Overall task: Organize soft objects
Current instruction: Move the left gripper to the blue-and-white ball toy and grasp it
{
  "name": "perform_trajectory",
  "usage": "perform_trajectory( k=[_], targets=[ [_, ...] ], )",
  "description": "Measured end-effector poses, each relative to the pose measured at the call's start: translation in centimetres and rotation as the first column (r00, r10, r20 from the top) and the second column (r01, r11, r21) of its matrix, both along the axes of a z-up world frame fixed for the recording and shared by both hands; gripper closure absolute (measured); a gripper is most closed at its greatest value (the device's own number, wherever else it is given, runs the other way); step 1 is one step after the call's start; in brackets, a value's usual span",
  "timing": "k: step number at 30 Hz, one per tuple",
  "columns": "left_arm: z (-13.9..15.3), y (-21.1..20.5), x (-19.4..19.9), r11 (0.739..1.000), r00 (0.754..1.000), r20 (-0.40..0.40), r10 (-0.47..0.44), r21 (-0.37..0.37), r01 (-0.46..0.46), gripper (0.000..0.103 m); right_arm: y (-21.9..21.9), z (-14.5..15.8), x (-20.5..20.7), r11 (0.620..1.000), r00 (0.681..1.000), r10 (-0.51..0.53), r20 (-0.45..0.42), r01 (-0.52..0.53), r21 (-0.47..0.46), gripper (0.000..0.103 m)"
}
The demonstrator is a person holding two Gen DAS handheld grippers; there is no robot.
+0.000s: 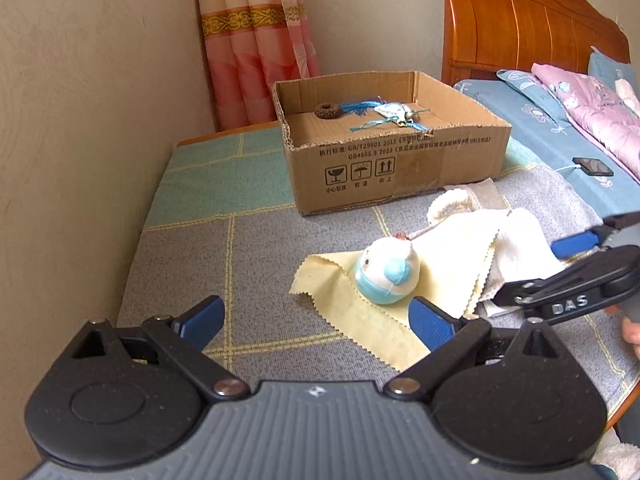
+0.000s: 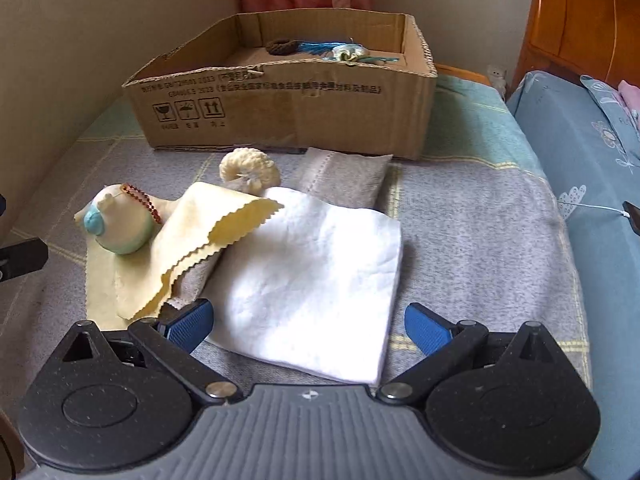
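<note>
Sorting is looking partly done, judging by how things are lying. Box (image 2: pixel 288 120) is sitting at the far end of the mat (image 2: pixel 480 240), open-topped, and it is already holding a few small pieces: a dark ring (image 1: pixel 327 111) with a blue tassel (image 1: pixel 360 107), and a pale pouch (image 1: pixel 394 112) on teal cord. Whether anything else is hiding behind the near wall of the box I cannot tell from either view.

Several soft things are still waiting on the mat in front of the box. A round plush (image 1: pixel 387 275), white with a blue patch, is resting on a yellow cloth (image 1: pixel 360 320). A white towel (image 2: pixel 320 280) is lying folded beside that cloth, its edge tucked under the yellow one. A cream scrunchie (image 2: pixel 250 168) is sitting just behind, and a grey pad (image 2: pixel 344 178) is lying touching the foot of the box.

Left gripper (image 1: pixel 316 320) is hovering low over the mat with its jaws spread wide, gripping nothing, the plush just ahead of its right finger. Right gripper (image 2: pixel 308 326) is likewise gaping and empty, its fingers straddling the near edge of the towel, which seems the likeliest next pick.
</note>
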State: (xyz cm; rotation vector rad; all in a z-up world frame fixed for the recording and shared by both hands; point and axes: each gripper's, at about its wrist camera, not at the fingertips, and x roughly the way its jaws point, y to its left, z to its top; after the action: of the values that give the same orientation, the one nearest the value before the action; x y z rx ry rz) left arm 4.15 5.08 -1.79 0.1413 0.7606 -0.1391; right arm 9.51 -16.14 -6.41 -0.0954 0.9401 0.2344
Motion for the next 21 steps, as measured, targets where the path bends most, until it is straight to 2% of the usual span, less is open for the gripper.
perform_trajectory(
  k=[2, 10, 14, 17, 20, 21],
  targets=[
    [-0.1, -0.1, 0.0, 1.0, 1.0, -0.005, -0.003, -0.001, 0.003, 0.005, 0.5, -0.2, 0.2, 0.999, 1.0, 0.005, 0.02, -0.005, -0.038, 0.0],
    [-0.4, -1.1, 0.7, 0.999, 0.999, -0.015, -0.039, 0.003, 0.039, 0.005, -2.4, 0.0, -0.1, 0.998, 0.998, -0.046, 0.032, 0.047, -0.032, 0.0],
    [-1.0, -1.7, 1.3, 0.998, 0.998, -0.02, -0.062, -0.004, 0.062, 0.005, -3.0, -0.2, -0.9, 0.999, 0.998, 0.0, 0.058, 0.002, -0.042, 0.0],
    [-1.3, -2.0, 1.8, 0.997, 0.997, -0.01, -0.074, -0.016, 0.074, 0.006, -3.1, -0.3, -1.1, 1.0, 0.997, -0.003, 0.072, 0.005, -0.031, 0.0],
    [-1.5, -2.2, 2.3, 0.995, 0.996, 0.007, -0.091, -0.03, 0.091, 0.01, -3.2, -0.5, -1.3, 1.0, 0.996, 0.003, 0.088, -0.001, -0.028, 0.0],
    [-1.5, -2.3, 2.4, 0.995, 0.995, 0.012, -0.096, -0.03, 0.096, 0.018, -3.2, -0.5, -1.3, 1.0, 0.996, 0.004, 0.093, -0.002, -0.027, 0.0]
  ],
)
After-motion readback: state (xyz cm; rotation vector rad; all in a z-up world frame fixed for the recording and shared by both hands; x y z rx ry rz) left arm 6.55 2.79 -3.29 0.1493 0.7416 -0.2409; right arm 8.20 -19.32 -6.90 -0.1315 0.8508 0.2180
